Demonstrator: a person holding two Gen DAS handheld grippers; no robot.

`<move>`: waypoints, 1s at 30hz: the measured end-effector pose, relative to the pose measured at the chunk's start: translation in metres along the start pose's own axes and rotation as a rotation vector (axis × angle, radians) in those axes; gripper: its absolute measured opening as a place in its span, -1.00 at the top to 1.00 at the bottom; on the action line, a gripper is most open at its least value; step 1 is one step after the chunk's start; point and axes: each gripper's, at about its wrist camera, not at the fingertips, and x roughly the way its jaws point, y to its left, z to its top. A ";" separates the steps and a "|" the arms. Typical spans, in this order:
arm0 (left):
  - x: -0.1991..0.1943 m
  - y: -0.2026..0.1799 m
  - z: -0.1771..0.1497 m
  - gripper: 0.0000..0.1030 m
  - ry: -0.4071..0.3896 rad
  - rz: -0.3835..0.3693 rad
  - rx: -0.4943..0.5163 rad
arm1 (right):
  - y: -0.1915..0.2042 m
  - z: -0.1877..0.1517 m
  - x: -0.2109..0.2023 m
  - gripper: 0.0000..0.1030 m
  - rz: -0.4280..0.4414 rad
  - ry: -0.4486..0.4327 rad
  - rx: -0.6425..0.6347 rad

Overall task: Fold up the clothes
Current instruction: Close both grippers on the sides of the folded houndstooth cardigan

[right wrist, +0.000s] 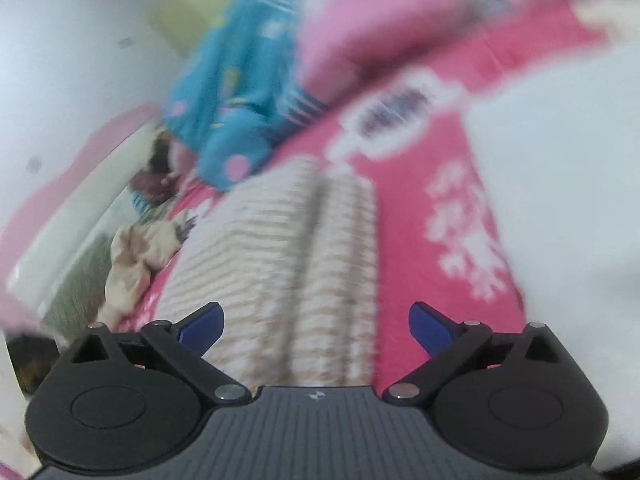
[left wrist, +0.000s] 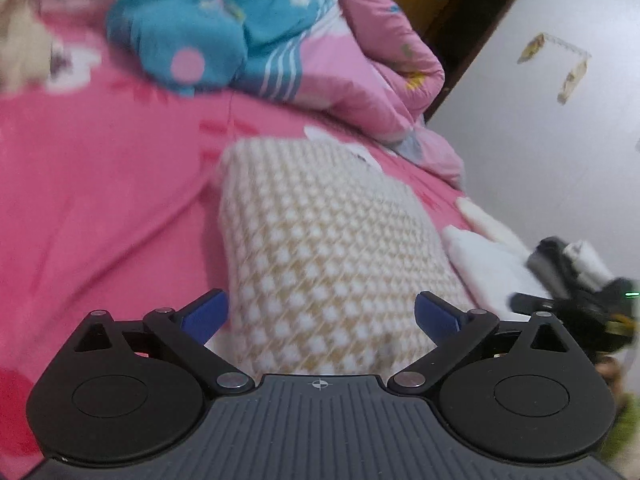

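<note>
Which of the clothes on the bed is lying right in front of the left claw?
The folded beige-and-white checked knit garment, lying between the open fingers of the left claw. The folded white cloth lies off to its right, and the crumpled cream garment lies far back left.

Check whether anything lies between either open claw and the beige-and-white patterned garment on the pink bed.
Nothing visible does. The left claw and right claw both stand open directly over the patterned garment, which lies bare on the pink sheet.
</note>
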 end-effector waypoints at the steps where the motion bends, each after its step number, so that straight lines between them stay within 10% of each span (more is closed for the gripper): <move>1: 0.003 0.005 0.000 -0.97 0.015 -0.027 -0.023 | -0.007 0.004 0.009 -0.96 0.019 0.032 0.032; 11: 0.044 0.030 0.010 -0.98 0.135 -0.154 -0.108 | -0.016 0.036 0.070 -1.00 0.209 0.223 0.073; 19: 0.056 0.033 0.015 -0.99 0.165 -0.180 -0.128 | 0.002 0.059 0.124 -0.65 0.295 0.336 -0.008; 30: 0.044 0.002 0.022 -0.96 0.150 -0.141 -0.108 | 0.038 0.063 0.105 -0.17 0.248 0.255 -0.074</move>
